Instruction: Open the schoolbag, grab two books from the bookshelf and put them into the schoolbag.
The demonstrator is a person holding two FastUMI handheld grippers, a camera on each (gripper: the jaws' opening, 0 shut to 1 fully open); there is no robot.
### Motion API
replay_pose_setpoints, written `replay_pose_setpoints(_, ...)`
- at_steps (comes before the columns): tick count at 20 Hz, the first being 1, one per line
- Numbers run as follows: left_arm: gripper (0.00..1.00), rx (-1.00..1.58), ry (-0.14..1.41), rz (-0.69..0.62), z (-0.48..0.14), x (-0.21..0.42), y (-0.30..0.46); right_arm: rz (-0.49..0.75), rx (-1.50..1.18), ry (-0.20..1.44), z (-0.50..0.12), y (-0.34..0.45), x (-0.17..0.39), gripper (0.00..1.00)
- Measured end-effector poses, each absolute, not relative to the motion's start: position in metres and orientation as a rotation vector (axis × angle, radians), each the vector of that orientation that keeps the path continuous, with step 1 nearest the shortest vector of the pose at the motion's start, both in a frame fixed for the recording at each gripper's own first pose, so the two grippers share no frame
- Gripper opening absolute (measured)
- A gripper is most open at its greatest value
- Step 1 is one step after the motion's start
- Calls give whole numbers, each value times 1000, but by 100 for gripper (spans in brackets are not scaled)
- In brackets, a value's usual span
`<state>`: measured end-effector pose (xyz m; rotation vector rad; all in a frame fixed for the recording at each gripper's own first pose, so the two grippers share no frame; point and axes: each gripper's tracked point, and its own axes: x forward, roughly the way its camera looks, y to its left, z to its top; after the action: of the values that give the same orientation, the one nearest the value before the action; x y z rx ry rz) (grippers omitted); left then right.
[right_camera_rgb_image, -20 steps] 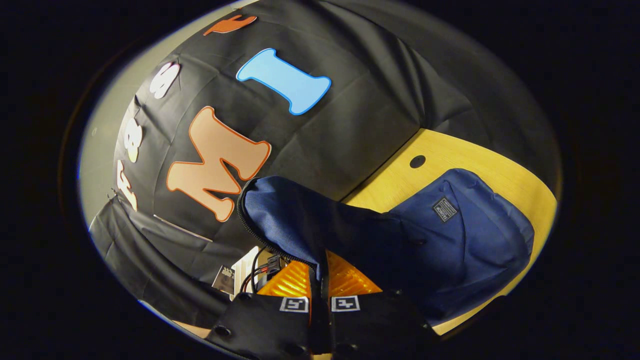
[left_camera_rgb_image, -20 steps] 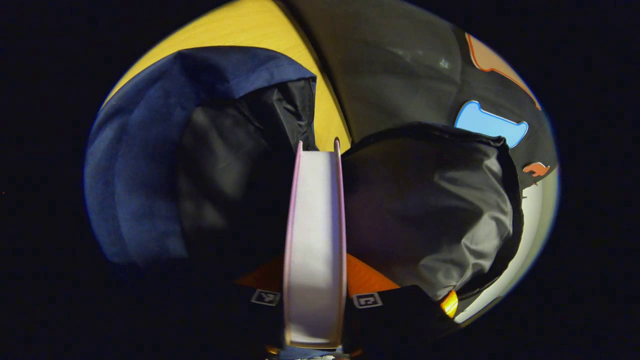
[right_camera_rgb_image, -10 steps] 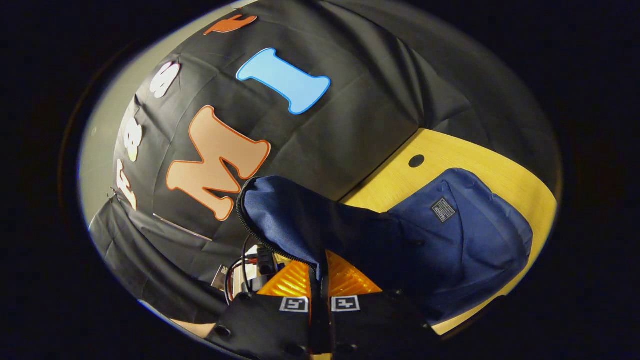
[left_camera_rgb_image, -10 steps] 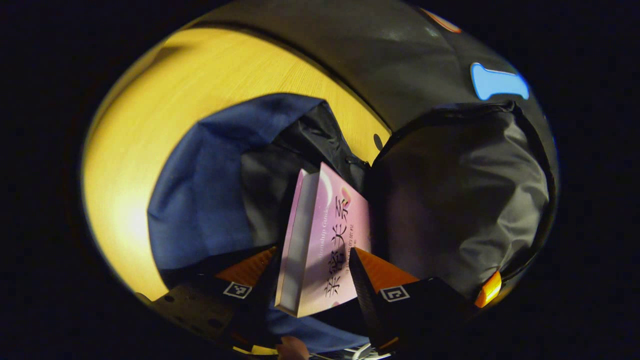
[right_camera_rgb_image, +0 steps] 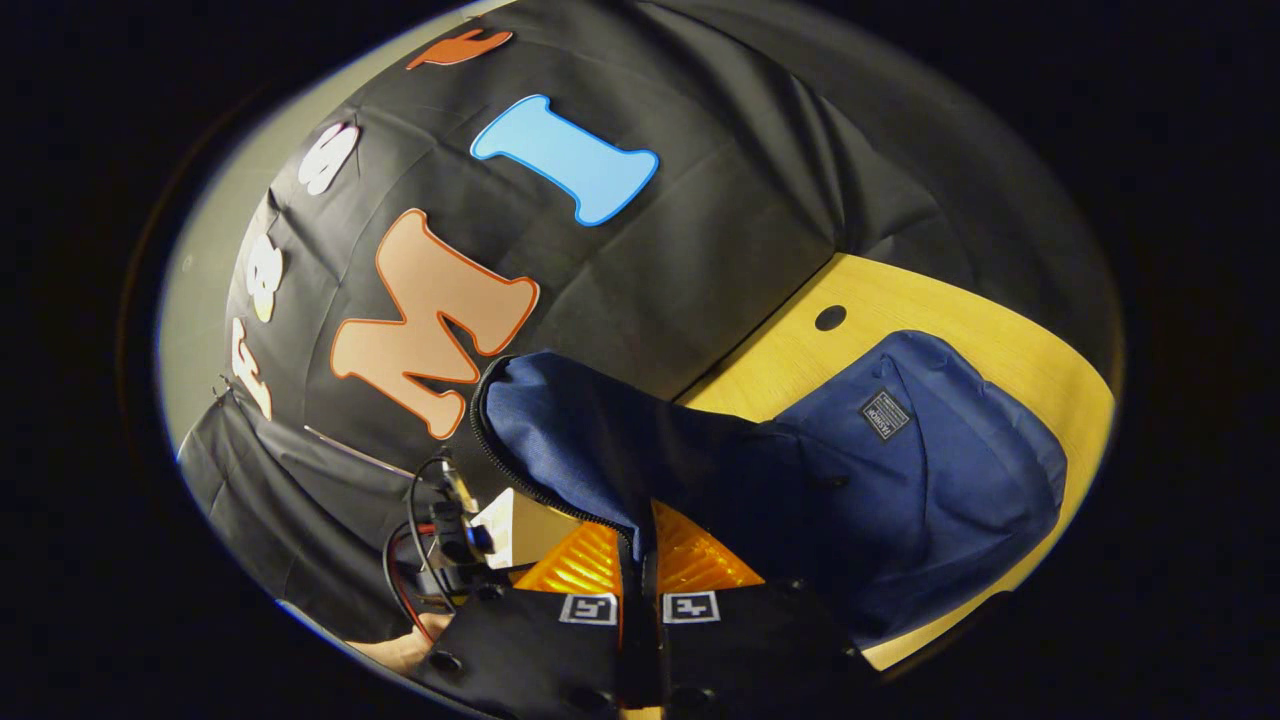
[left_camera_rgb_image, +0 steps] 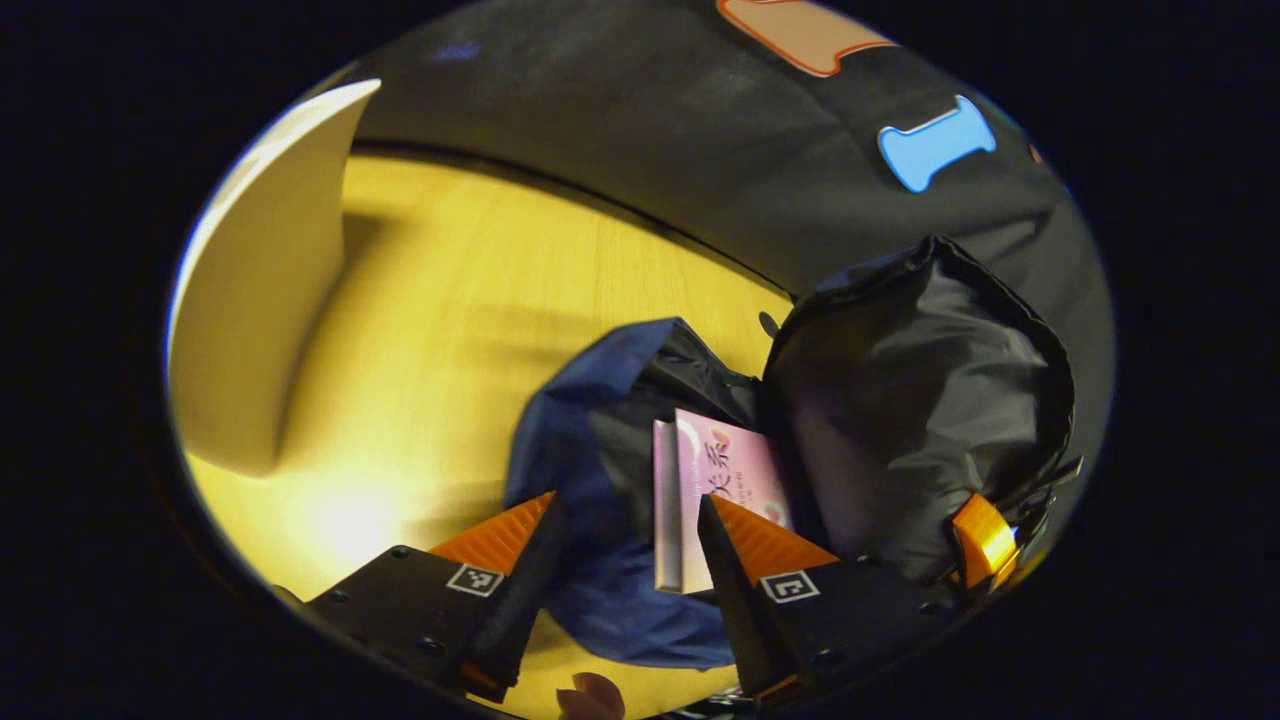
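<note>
Navy schoolbag [left_camera_rgb_image: 590, 590]: lies on the yellow wooden table [left_camera_rgb_image: 420, 340]; in the left gripper view its mouth gapes at about 5 o'clock, black lining [left_camera_rgb_image: 900, 400] showing. In the right gripper view the bag's body [right_camera_rgb_image: 930, 470] sits at 4 o'clock, a small label patch on its front.
Flap: the bag's opened flap [right_camera_rgb_image: 610, 440] is lifted up and away from the body, zip teeth running along its edge.
Book: a pink-covered book [left_camera_rgb_image: 715, 480] stands inside the open mouth, page edges facing 9 o'clock, leaning against the black lining at its 3 o'clock side.
Left gripper [left_camera_rgb_image: 625, 530]: fingers spread wide, nothing between them; the book lies beyond them, close to the 3 o'clock finger, and whether that finger touches it I cannot tell.
Right gripper [right_camera_rgb_image: 638, 555]: fingers drawn close together, pinching the flap's zip edge between them and holding it raised.
Other gripper seen: in the left gripper view a finger tip of the right gripper shows at 4 o'clock by the lining's rim.
White panel [left_camera_rgb_image: 250, 300]: stands on the table at 9 o'clock in the left gripper view, well apart from the bag.
Table hole [right_camera_rgb_image: 830, 319]: a small round hole in the table just beyond the bag.
</note>
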<state>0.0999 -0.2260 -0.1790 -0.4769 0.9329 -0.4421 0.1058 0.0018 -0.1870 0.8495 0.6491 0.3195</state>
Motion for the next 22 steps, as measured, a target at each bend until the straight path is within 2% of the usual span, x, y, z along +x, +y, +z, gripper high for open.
replay_pose_setpoints(4,77,-393,832,-441,-148,103,-185,317,848,650,-188,4,105,3)
replay_pose_setpoints(12,77,-263,612,-296,-81,116,-54,304,863,644,-189,3,104,3)
replay_pose_setpoints(13,82,-243,593,-274,-73,117,-32,303,863,642,-188,2,105,3)
replay_pose_setpoints(14,82,-232,582,-251,-67,117,-13,301,867,641,-188,2,106,3)
replay_pose_setpoints(15,77,-220,587,-230,-65,116,5,299,869,640,-188,1,106,3)
replay_pose_setpoints(16,81,-203,597,-212,-64,115,23,297,870,639,-188,1,106,3)
replay_pose_setpoints(17,77,-199,609,-197,-63,112,41,296,869,637,-187,1,106,3)
replay_pose_setpoints(20,76,-140,626,-137,-55,111,105,292,868,632,-187,0,107,3)
replay_pose_setpoints(21,82,-95,632,-117,-54,113,127,291,865,631,-187,0,107,3)
replay_pose_setpoints(22,77,-55,632,-104,-52,119,147,290,863,630,-187,0,107,3)
